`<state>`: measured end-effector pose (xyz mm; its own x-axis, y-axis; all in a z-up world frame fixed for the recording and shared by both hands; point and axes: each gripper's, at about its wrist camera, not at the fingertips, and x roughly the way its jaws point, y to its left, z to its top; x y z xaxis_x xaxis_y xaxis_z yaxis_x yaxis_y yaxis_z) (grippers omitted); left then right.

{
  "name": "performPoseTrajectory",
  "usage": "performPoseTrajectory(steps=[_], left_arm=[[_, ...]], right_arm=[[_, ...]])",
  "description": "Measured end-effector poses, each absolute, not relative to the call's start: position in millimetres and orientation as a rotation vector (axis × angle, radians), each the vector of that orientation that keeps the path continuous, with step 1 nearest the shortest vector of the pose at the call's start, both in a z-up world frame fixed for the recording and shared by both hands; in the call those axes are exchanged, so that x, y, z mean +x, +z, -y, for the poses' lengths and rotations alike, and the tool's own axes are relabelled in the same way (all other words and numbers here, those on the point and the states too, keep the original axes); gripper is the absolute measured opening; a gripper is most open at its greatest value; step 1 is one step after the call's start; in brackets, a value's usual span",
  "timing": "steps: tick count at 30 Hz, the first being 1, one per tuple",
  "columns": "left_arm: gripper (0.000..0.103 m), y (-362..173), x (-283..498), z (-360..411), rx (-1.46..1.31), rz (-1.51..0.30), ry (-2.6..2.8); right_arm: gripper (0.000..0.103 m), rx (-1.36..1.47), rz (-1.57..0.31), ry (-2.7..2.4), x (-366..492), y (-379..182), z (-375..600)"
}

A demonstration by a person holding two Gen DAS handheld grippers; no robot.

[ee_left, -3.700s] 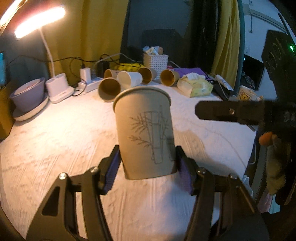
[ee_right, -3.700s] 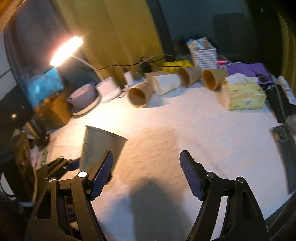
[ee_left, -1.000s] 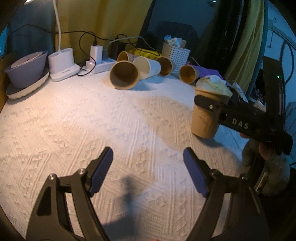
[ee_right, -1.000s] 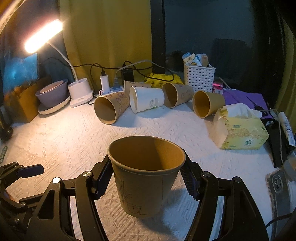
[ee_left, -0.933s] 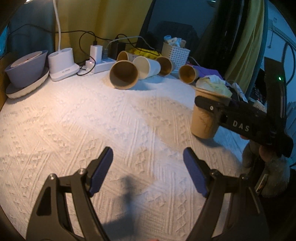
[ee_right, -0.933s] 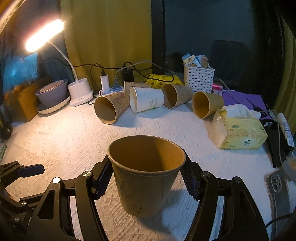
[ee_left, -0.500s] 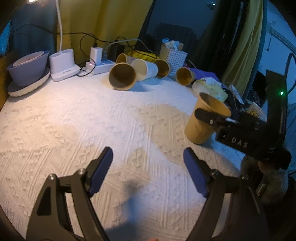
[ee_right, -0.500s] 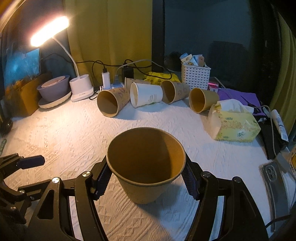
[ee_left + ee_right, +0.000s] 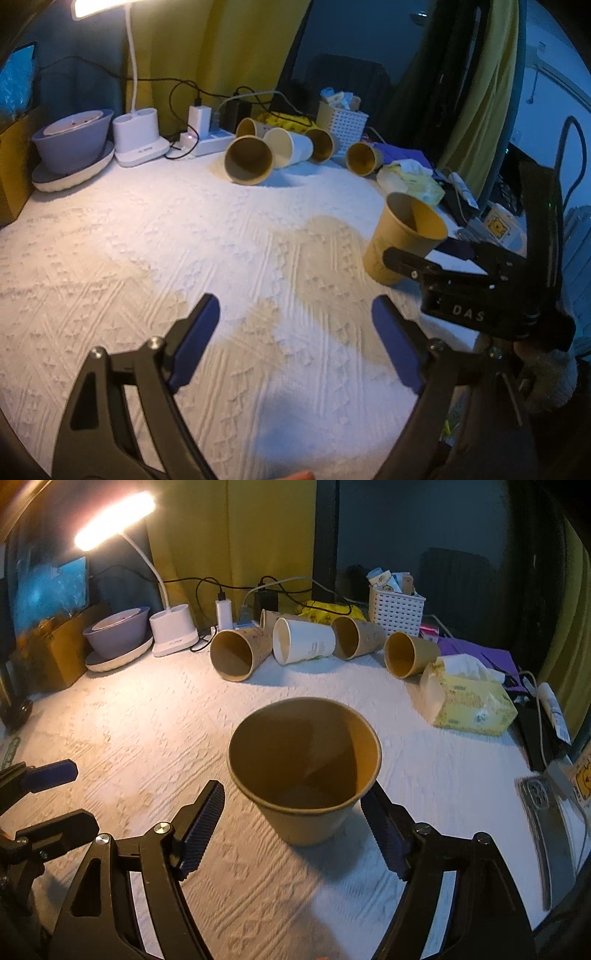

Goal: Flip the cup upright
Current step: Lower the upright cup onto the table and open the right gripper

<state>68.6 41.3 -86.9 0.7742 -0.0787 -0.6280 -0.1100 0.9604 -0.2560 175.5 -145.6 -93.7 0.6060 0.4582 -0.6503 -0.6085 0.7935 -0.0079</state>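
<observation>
Standing mouth-up on the white textured cloth, the cup sits between the parted right tongs; left tongs gape, holding nothing.

A white textured tablecloth covers the table. Mustard-yellow curtains hang behind it beside a dark window. A lit white gooseneck desk lamp stands at the back left, casting warm light over the cloth, while the room beyond is dim and bluish.
</observation>
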Motion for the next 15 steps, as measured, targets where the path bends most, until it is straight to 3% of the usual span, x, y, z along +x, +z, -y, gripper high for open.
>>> performPoseTrajectory(steps=[15], left_arm=[[0.086, -61, 37, -25, -0.228, -0.649, 0.017]], right_arm=[[0.079, -0.188, -0.691, 0.578, 140, -79, 182]])
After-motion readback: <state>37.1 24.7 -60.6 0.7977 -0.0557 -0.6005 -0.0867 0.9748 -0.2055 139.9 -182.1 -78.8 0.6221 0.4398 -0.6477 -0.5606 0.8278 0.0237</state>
